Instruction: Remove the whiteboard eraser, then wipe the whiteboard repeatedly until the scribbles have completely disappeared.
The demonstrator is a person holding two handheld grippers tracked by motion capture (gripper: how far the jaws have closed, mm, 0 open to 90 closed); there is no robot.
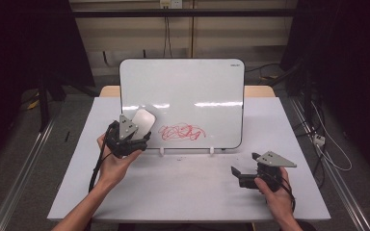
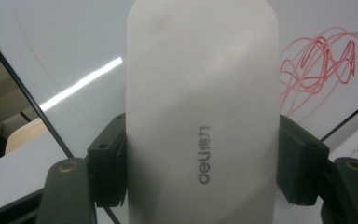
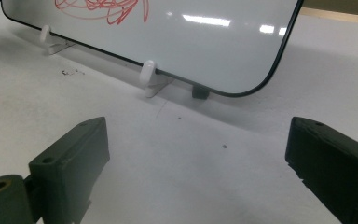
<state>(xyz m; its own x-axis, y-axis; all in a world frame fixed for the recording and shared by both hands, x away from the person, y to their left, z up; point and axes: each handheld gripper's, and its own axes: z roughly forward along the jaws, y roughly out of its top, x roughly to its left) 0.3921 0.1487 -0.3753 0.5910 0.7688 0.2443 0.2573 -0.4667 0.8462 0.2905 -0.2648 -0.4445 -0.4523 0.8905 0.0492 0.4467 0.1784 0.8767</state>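
High view, near to far: two forearms enter from the 6 o'clock edge, each cut off by the frame. The right hand [image 1: 274,190] rests low on the white tabletop [image 1: 188,187] at about 4 o'clock, holding the right gripper [image 1: 243,172] level and aimed toward 9 o'clock; its fingers stand wide apart with nothing between them. In the right gripper view the two dark fingers [image 3: 74,158] frame bare tabletop, and their tips are cut off by the lower edge.

The left hand [image 1: 115,161], at about 9 o'clock, is raised with the wrist bent, tilting the left gripper [image 1: 134,132] up toward the board. Its fingers are closed on a white eraser [image 1: 143,120], which partly hides them from above. In the left gripper view the eraser [image 2: 203,107] stands upright between the finger pads [image 2: 109,163], its lower end cut off; grey "deli" lettering runs along its smooth, rounded body. Whether the eraser's far face touches the board cannot be told.

Farthest, at 12 o'clock, a black-edged whiteboard [image 1: 183,86] leans upright on small white feet [image 3: 148,74]. A red scribble [image 1: 183,131] sits low on it, just to the 3 o'clock side of the eraser; the right gripper view crops its upper part. The small mark at the board's upper right corner is too small to read.
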